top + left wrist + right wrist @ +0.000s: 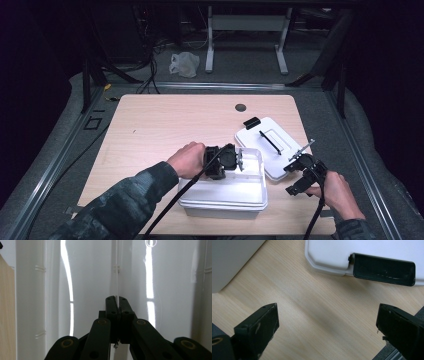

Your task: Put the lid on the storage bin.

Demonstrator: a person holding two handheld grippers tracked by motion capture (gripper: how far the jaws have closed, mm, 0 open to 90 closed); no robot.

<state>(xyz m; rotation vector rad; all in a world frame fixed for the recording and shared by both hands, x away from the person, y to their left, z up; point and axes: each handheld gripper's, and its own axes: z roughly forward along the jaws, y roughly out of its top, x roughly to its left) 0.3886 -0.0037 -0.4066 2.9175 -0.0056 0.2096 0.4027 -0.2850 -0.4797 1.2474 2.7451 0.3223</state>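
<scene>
Left claw [235, 159] is pinched shut on the near wall of the white box [250, 195]; hold it steady. Right claw [300, 172], wide open and empty, should reach the lid [260, 135] right of the box.

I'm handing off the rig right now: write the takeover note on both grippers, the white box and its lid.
Left gripper: shut, jaws pressed together inside the open white box, which sits at the table's near edge. Whether it pinches the thin line between its jaws, I cannot tell.
Right gripper: open, holding nothing, hovering over bare wood by the lid's near end.
Lid: off the box, flat on the table to the box's right, black latch in front of the right gripper.
Done: box is open.
Left: probably refitting the lid, though that's a guess.
</scene>
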